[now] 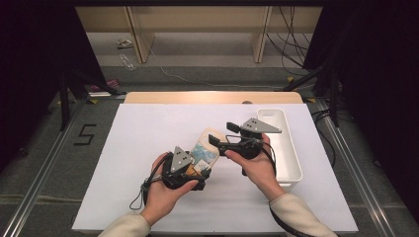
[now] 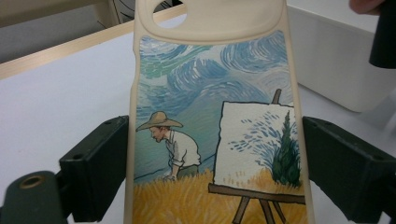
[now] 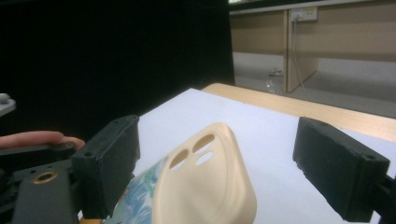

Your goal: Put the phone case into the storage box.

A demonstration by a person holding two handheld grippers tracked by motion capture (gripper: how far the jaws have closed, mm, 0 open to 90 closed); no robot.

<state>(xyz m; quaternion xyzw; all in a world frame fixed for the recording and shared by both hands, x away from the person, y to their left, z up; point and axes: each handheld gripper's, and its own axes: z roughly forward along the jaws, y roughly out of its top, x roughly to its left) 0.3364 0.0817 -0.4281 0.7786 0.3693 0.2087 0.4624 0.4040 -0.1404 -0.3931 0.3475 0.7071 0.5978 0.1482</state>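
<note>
One phone case (image 1: 206, 148) was held above the white table (image 1: 148, 148), clamped at its lower end between the jaws of the left gripper (image 1: 190, 170). The right gripper (image 1: 217, 143) stood at the case's camera end, jaws apart. One white bin (image 1: 286, 148) lay alongside.

Both forearms came in low, sleeves pale, each hand wrapped around a hand-held gripper. The left hand-held gripper (image 1: 193, 168) sat nearer the person, its jaws clamped on the phone case (image 1: 205, 148). The right hand-held gripper (image 1: 217, 144) pointed leftward toward the left one, jaws spread wide around the case's camera end without touching it.
</note>
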